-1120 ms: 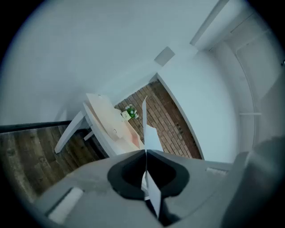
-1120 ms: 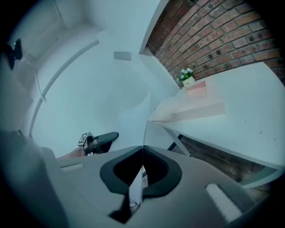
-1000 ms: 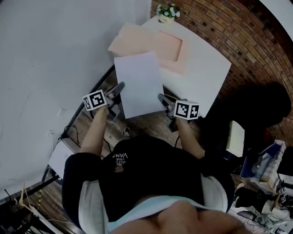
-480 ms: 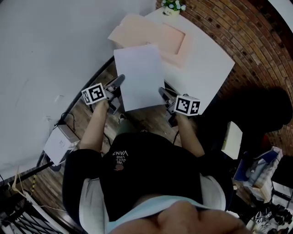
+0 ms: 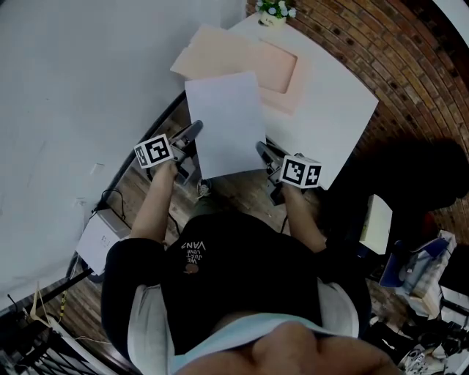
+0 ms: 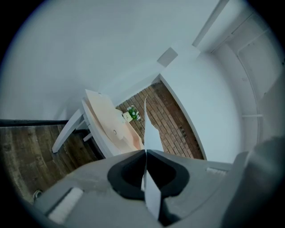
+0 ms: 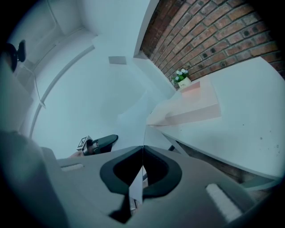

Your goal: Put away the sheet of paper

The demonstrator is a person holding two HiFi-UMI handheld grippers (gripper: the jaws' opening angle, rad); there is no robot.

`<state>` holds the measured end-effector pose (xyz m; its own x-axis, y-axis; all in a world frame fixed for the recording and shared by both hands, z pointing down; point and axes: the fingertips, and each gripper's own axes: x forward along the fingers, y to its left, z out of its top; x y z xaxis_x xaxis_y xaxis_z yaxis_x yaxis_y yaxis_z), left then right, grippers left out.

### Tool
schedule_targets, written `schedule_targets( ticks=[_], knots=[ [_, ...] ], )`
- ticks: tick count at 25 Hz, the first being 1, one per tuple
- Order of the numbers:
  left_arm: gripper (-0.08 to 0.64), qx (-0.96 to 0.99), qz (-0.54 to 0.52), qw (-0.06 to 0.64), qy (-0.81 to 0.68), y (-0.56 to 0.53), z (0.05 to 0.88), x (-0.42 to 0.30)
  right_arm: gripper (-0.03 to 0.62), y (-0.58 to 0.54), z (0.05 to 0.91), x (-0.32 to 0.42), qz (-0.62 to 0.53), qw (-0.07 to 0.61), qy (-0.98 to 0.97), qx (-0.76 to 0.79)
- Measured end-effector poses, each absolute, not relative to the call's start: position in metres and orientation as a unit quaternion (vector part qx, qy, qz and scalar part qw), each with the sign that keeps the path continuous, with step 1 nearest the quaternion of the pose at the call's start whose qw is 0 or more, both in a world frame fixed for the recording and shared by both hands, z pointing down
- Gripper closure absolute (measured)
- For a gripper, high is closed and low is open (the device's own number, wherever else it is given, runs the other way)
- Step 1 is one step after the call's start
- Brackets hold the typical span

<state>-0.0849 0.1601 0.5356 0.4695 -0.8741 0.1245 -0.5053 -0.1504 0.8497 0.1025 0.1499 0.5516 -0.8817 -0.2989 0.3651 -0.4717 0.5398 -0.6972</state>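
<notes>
Left gripper (image 5: 195,130): jaws closed flat on the left edge of the white rectangular sheet of paper (image 5: 226,121), near its near corner; in the left gripper view the sheet runs edge-on between the pads; right gripper (image 5: 261,149): jaws likewise pressed together on the sheet's right edge, the paper passing as a thin line between them.

Surface: white table with rounded corner (image 5: 333,110), far and right of the grippers; on it a pale peach flat folder (image 5: 253,62), lying open, and at the far edge a small potted plant with white flowers (image 5: 272,12).

Room: plain white wall (image 5: 73,88) at left; red brick wall (image 5: 410,66) at far right; dark wooden plank floor (image 5: 234,192) beneath the grippers; small white box (image 5: 97,247) on the floor at near left.

Sheet's place: held in the air between the two grippers, stretched away from the person; its near part over the floor, its far part over the table's near edge and over the near end of the folder; whether it touches the folder cannot be told.

Hard to make out: dark mass at right, in shadow; clutter at the near right corner, cut off by the frame.
</notes>
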Motion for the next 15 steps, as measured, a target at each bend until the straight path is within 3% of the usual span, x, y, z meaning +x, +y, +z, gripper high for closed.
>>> schedule_targets(
  ticks=[15],
  knots=[
    [0.56,0.75,-0.177,0.478,-0.421,0.083,0.55,-0.15,0.594,0.097,0.561,0.036,0.439,0.082,-0.846,0.291]
  ],
)
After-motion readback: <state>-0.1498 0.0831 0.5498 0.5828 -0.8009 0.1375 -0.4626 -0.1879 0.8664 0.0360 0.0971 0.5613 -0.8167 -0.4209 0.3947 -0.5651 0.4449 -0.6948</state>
